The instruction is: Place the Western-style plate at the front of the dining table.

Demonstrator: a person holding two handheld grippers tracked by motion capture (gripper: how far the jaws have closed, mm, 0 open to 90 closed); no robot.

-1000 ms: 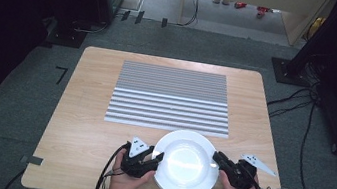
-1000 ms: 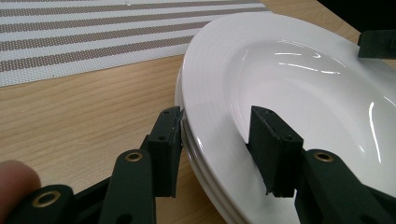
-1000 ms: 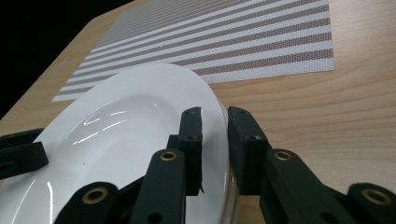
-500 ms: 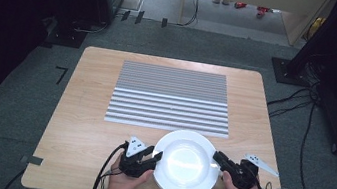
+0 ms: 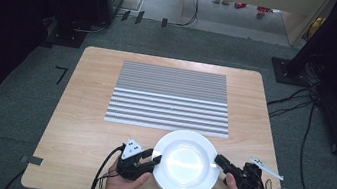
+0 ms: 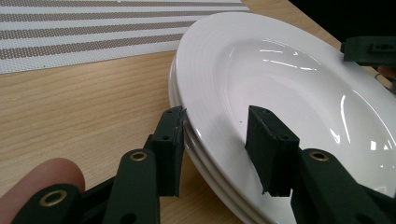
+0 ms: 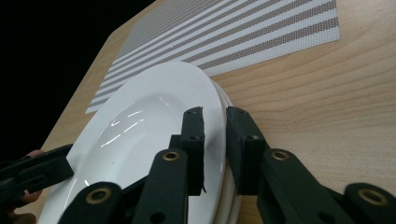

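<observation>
White china sits close to the near edge of the bench [image 5: 80, 127], a little right of its middle: a stack of plates [image 6: 210, 172], with the top plate [image 5: 186, 163] as the one being worked on. The person's two hands come in over that near edge, one on each side of the stack.

The right tongs [image 7: 217, 135] stand at the plate's right rim. Their jaws are narrow and pinch the rim of the top plate, one pad on the upper face and one under the lip. The left tongs [image 6: 219, 140] stand at the left rim and are not yet gripping. One jaw sits just outside the rim, beside the edges of the stacked plates, and the other hangs over the sloping inner face. The rim lies between them, but there is visible room at the inner pad. Those jaws have just been opening a little.

Farther on, in the middle of the bench, a grey-and-white striped placemat [image 5: 171, 97] lies flat with nothing on it. Its near edge is just beyond the plates.

The step in hand looks like taking a two-sided hold on the top plate so it can come off the stack. The next move calls for the left tongs to close firmly on the rim. Both hands should then rise together and level, so the plate neither tips nor drags the one beneath, and the placemat is the likely destination.
</observation>
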